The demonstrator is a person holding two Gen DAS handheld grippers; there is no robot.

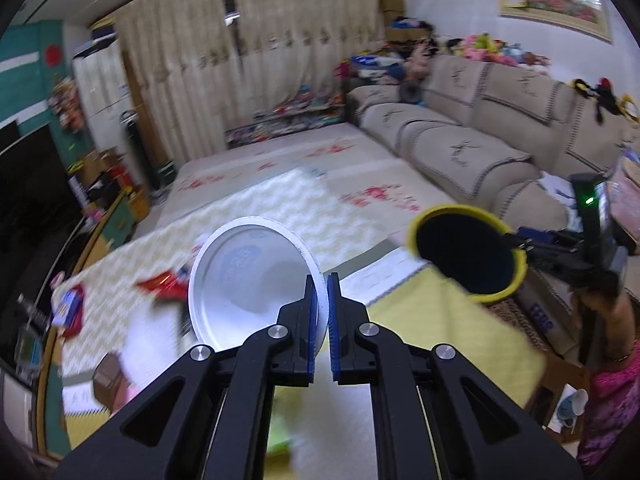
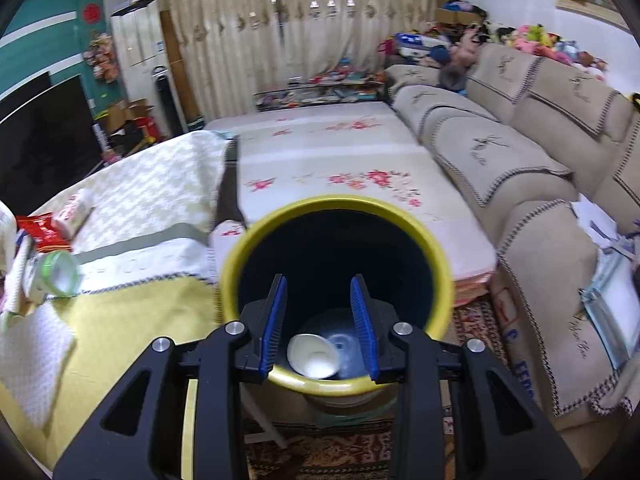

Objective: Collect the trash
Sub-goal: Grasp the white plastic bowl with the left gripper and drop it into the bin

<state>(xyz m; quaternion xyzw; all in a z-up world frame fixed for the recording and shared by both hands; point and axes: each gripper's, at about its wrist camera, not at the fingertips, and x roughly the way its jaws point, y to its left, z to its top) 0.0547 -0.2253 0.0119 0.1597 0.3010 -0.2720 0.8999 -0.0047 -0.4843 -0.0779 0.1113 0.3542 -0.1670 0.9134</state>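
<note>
Left wrist view first: the left gripper [image 1: 323, 296] was clamped tight on the rim of one white plastic cup [image 1: 252, 280], which it held up in the air over the yellow-and-white cloth [image 1: 420, 320], mouth facing the camera, empty and clean looking inside with a faint blue print showing through. Off to the right there was one yellow bin [image 1: 466, 254] with a dark inside, held out by the right gripper [image 1: 520, 242], well apart from the cup with open air between them. On the cloth I counted one red wrapper [image 1: 160, 282] and one brown box [image 1: 110, 376], a bit blurry. Right wrist view: the right gripper [image 2: 319, 312] had its jaws partly apart, gripping the near wall of the bin [image 2: 336, 208], one finger inside and one outside from what I could tell. Down in the bin sat one small white cup [image 2: 312, 356] tipped on its side. On the cloth's left edge lay a green-rimmed cup [image 2: 56, 272] and a red wrapper [image 2: 40, 234]. Plenty of free room over the flowered mat [image 2: 328, 160].
</note>
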